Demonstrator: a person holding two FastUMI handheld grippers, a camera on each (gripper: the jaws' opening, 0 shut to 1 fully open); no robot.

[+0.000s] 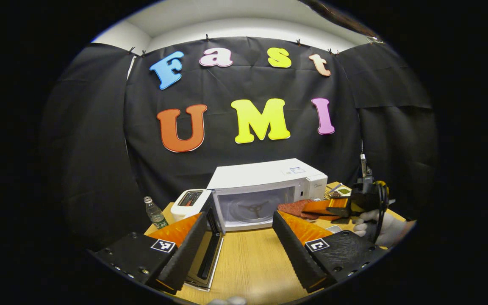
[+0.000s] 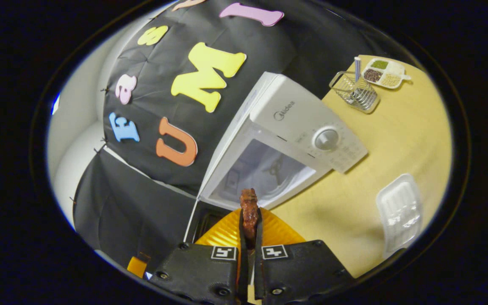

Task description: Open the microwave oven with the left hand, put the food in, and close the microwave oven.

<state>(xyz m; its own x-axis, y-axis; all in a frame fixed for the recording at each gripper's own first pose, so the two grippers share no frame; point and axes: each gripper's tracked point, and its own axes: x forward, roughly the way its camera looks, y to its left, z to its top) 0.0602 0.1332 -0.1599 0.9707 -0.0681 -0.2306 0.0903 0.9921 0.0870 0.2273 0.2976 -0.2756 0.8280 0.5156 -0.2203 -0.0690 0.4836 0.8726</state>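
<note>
Two fingers of the left gripper [image 1: 239,237] spread wide at the bottom of the left gripper view, with nothing between them but bare wooden table [image 1: 252,262]. Just beyond the left finger, the microwave door [image 1: 210,250] lies swung open, its inner face showing. Past the fingertips stands the white microwave oven [image 1: 265,190], its cavity open and the turntable hub visible inside. The right gripper [image 1: 311,208] comes in from the right, held by a gloved hand [image 1: 379,226], and carries a reddish-brown piece of food [image 1: 297,208] just in front of the oven's mouth, near its right edge.

In the right gripper view, that gripper's jaws are nearly closed, both fingers pressed on the food [image 2: 249,214], which sticks out past the tips toward the open cavity of the oven [image 2: 295,131]. The view is tilted, so the oven leans diagonally. To the right on the table lies a white plastic tray [image 2: 400,212].

Farther back, a white toaster [image 1: 189,201] sits touching or just beside the oven's left side, with a small bottle [image 1: 155,213] near it. Behind the oven's far side stand a wire basket [image 2: 356,94] and a divided dish of grains [image 2: 384,72].
</note>
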